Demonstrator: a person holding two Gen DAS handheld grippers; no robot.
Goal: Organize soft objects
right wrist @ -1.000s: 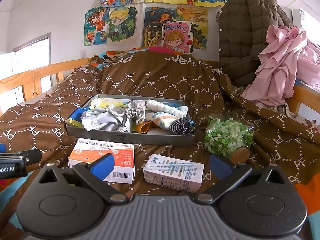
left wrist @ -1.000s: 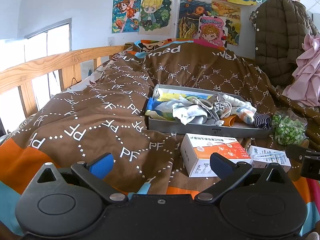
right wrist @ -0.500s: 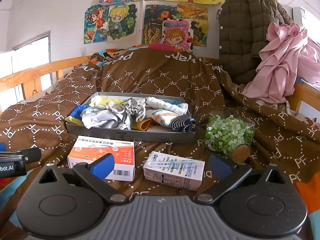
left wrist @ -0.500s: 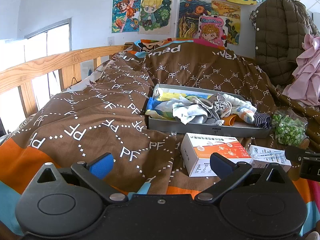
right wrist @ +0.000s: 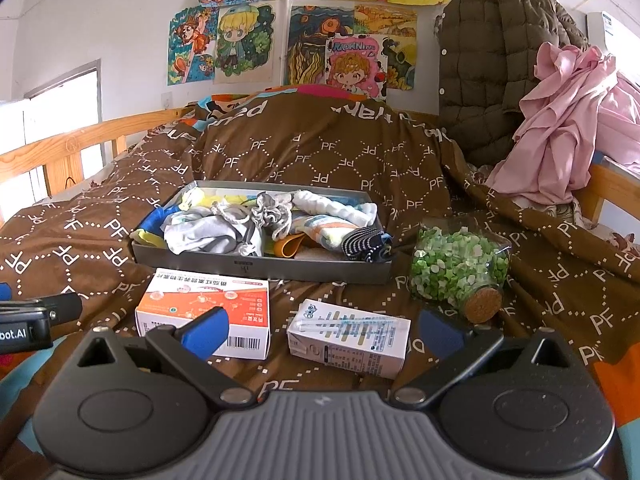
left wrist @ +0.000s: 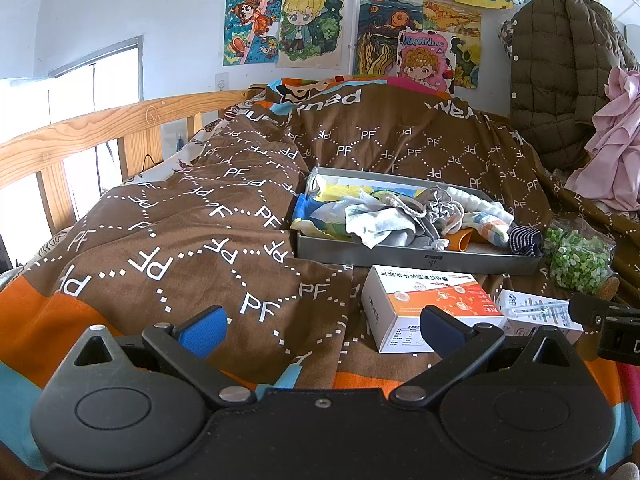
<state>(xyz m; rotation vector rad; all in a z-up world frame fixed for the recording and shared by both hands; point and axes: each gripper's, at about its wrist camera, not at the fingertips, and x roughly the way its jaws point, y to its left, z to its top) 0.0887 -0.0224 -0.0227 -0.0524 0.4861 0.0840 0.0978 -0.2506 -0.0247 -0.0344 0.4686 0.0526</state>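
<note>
On brown blanket (right wrist: 328,148), at 12 o'clock beyond right gripper (right wrist: 322,332): grey tray (right wrist: 260,266) heaped with soft cloths (right wrist: 224,232). From left gripper (left wrist: 322,326), at 1 o'clock. Both spread wide, empty. Nearer: orange box (right wrist: 208,304), white carton (right wrist: 352,336). Cork-stoppered jar (right wrist: 460,268) whole in right view only; window (left wrist: 80,92) clearer in left.

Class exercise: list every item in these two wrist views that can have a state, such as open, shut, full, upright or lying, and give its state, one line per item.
Left gripper: jaws open, empty.
Right gripper: jaws open, empty.
Grey tray: open-topped, heaped with socks and small cloths.
Glass jar: on its side, corked, full of green bits.
Orange box: lying flat, closed.
White carton: lying flat, closed.
</note>
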